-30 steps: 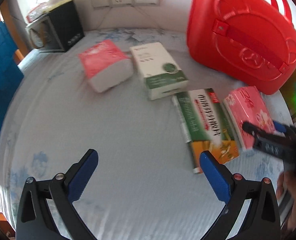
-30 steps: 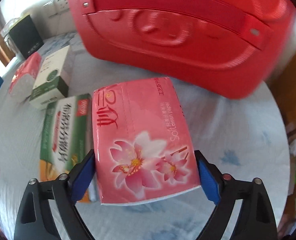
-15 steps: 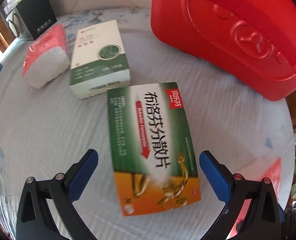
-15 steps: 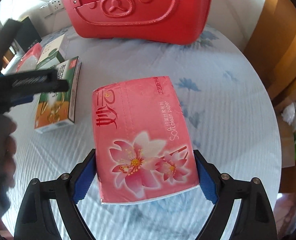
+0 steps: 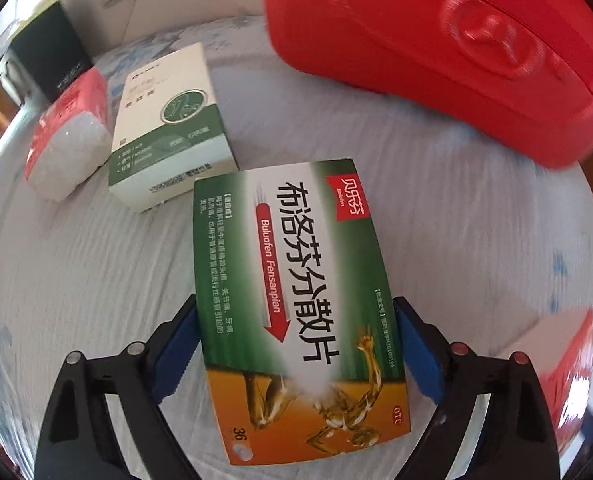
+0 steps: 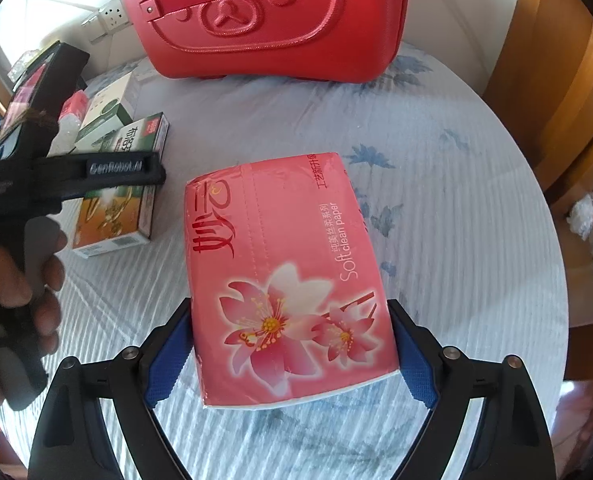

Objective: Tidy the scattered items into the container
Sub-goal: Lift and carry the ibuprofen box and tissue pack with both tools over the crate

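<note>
The pink floral soft-plastic tissue pack [image 6: 284, 276] sits clamped between the blue pads of the right tool [image 6: 292, 354], held above the pale ribbed cloth of the desk [image 6: 456, 208]. The green-and-orange cardboard medicine box [image 5: 296, 292] lies flat on the cloth between the blue pads of the left tool [image 5: 296, 350], whose jaws have just been closing; both pads meet its long edges. Beyond it are a white-and-green carton [image 5: 168, 128] and a red-and-white tissue pack [image 5: 68, 136], side by side. The glossy red embossed case [image 6: 264, 16] stands at the desk's far side. Only the right view shows the person's hand [image 6: 8, 280] gripping the left tool's black handle, pointing steeply down.
</note>
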### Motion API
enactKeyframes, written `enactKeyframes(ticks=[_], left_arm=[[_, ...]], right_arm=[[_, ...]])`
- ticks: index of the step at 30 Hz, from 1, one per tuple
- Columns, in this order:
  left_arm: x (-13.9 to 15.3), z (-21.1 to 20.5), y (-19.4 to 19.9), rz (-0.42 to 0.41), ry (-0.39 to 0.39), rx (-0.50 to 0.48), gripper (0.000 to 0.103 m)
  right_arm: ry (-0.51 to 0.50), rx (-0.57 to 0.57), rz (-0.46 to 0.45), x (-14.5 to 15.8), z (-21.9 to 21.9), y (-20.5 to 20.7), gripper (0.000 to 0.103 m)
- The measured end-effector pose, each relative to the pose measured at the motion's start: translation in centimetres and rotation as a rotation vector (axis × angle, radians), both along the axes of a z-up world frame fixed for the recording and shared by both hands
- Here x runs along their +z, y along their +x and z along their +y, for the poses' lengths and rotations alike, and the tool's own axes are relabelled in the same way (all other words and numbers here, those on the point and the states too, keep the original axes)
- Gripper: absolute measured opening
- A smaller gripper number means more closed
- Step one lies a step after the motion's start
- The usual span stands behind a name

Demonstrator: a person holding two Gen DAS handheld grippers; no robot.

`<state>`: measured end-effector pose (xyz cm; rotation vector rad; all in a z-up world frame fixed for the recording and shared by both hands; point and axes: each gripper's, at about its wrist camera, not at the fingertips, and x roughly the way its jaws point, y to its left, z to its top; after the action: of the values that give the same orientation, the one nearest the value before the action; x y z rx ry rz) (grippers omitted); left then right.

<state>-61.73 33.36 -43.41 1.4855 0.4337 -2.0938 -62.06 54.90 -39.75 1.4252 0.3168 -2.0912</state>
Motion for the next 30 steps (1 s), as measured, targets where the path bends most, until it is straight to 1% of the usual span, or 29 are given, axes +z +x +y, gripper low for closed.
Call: enactKeyframes(ticks=[3, 6, 12, 15, 18, 19, 23, 30], left_arm=[[0.2, 0.5, 1.3, 0.021, 0.011, -0.019, 0.091], [0.8, 1.1, 2.6, 0.036, -0.001, -0.036, 0.091], [2.4, 1.8, 6.8, 0.055, -0.016, -0.063, 0.091], [3.5, 1.9, 9.1, 0.058, -0.028, -0.085, 0.091], [5.9, 1.8, 11.1, 0.056, -0.04, -0.108, 0.091], [6.4, 0.8, 11.9, 0.06, -0.04, -0.117, 0.091], [9.1, 0.0, 14.8, 0.077, -0.039, -0.152, 0.091], [14.7, -1.5, 20.6, 0.11, -0.022, -0.222, 0.091]], right_arm=[[0.007, -0.016, -0.002, 0.3, -0.1, 0.3, 0.086], [0.014, -0.027, 0.003, 0.8, 0.0, 0.9, 0.085], [0.021, -0.047, 0.022, 2.4, -0.1, 2.9, 0.084], [0.023, -0.063, 0.039, 3.8, -0.2, 4.0, 0.084], [0.025, -0.083, 0.053, 5.3, -0.3, 5.3, 0.084], [0.025, -0.09, 0.06, 5.9, -0.5, 5.8, 0.084], [0.024, -0.12, 0.086, 8.7, -1.4, 8.4, 0.084], [0.025, -0.191, 0.117, 14.5, -3.3, 14.5, 0.084]])
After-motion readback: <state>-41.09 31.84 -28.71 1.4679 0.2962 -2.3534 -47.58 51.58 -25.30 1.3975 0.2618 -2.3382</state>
